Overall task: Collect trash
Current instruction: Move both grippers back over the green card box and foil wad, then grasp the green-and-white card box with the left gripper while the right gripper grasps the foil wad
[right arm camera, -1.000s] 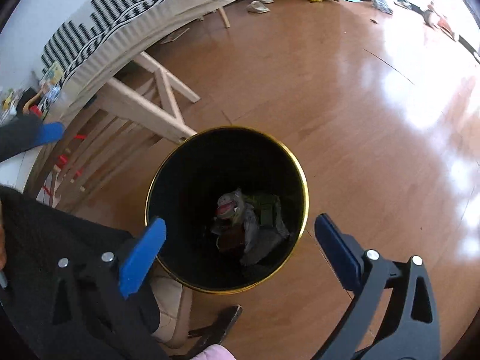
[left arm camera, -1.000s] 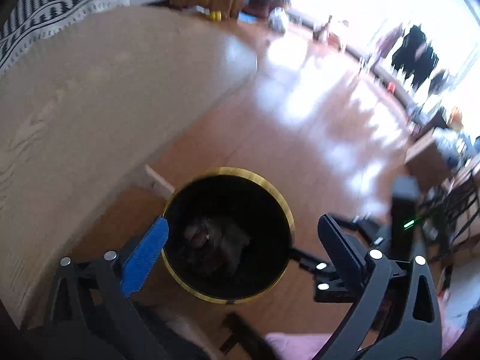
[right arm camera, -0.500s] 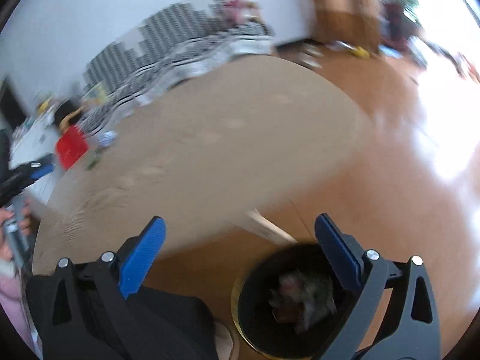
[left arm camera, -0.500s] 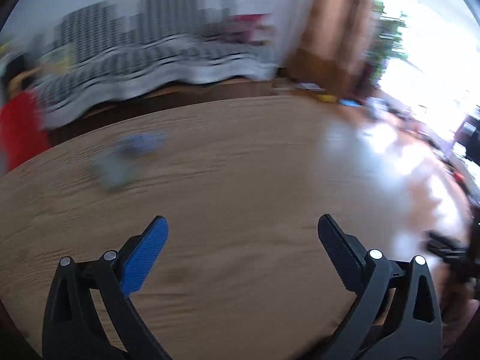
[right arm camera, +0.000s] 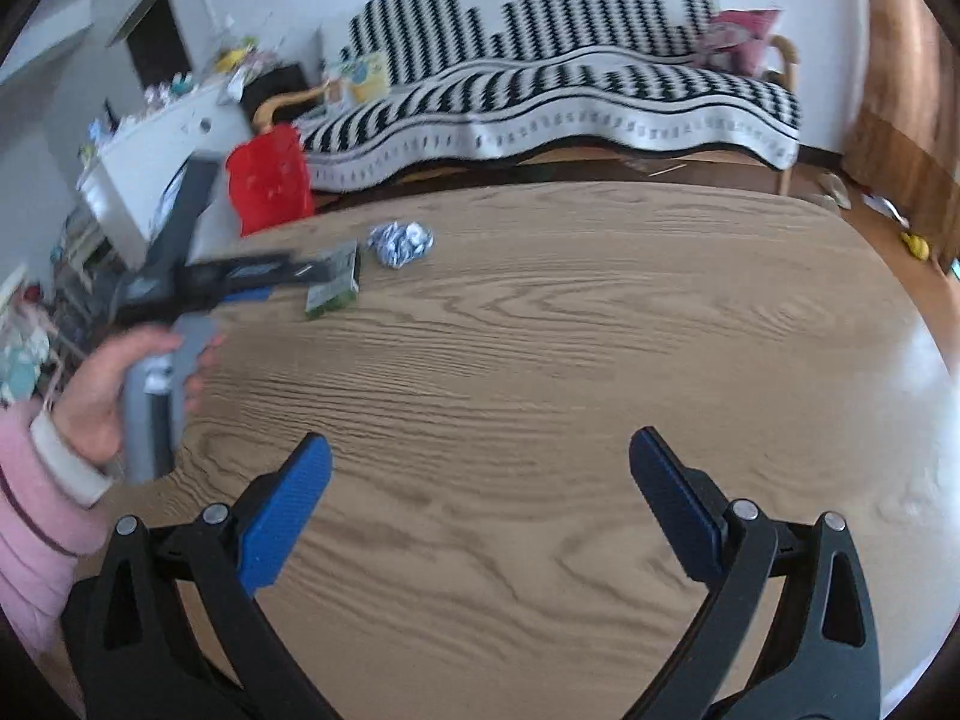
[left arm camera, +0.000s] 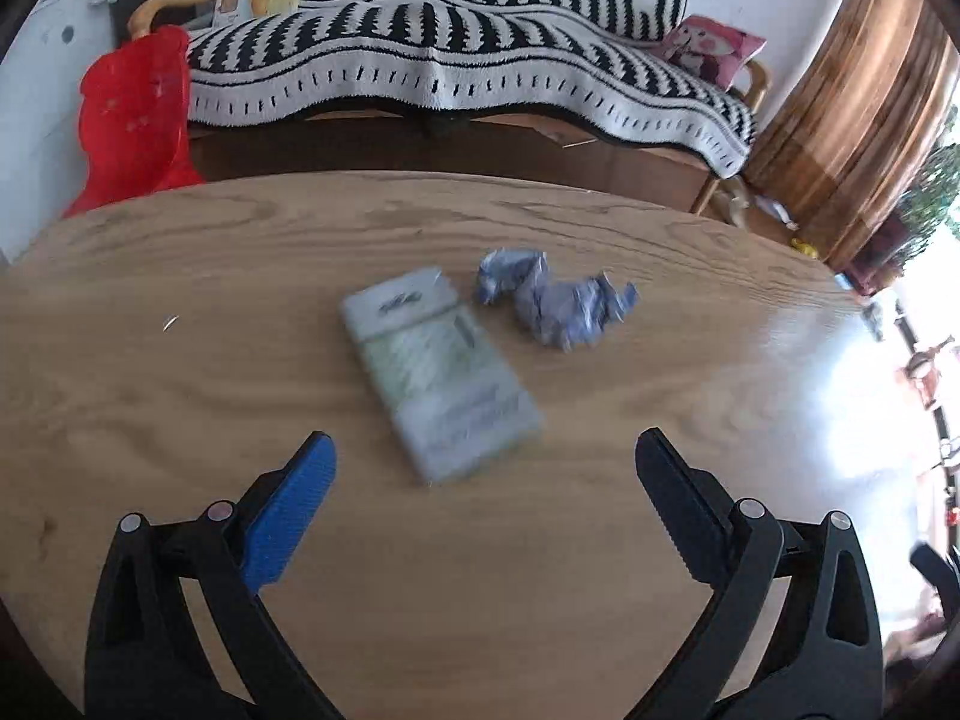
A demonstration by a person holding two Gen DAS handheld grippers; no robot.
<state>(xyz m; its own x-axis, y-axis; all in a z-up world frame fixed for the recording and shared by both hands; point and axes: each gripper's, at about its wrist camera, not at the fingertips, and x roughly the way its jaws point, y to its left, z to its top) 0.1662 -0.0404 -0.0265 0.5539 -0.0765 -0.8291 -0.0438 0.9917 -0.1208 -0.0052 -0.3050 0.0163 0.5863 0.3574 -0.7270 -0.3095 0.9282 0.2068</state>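
A flat pale green packet (left arm camera: 441, 375) lies on the wooden table (left arm camera: 180, 396), just ahead of my open, empty left gripper (left arm camera: 483, 462). A crumpled blue-grey wrapper (left arm camera: 555, 303) lies beyond it to the right. In the right wrist view the packet (right arm camera: 333, 294) and the wrapper (right arm camera: 401, 243) lie at the far left of the table (right arm camera: 570, 360), with the left gripper (right arm camera: 288, 273) over the packet. My right gripper (right arm camera: 480, 468) is open and empty over the table's near middle.
A striped black-and-white couch (left arm camera: 456, 54) stands behind the table, with a red bag (left arm camera: 135, 114) at its left. A white cabinet with clutter (right arm camera: 162, 138) stands at the far left. The trash bin is out of view.
Both grippers have swung up from the black trash bin on the floor to the tabletop. The left gripper has closed in on the packet and wrapper.
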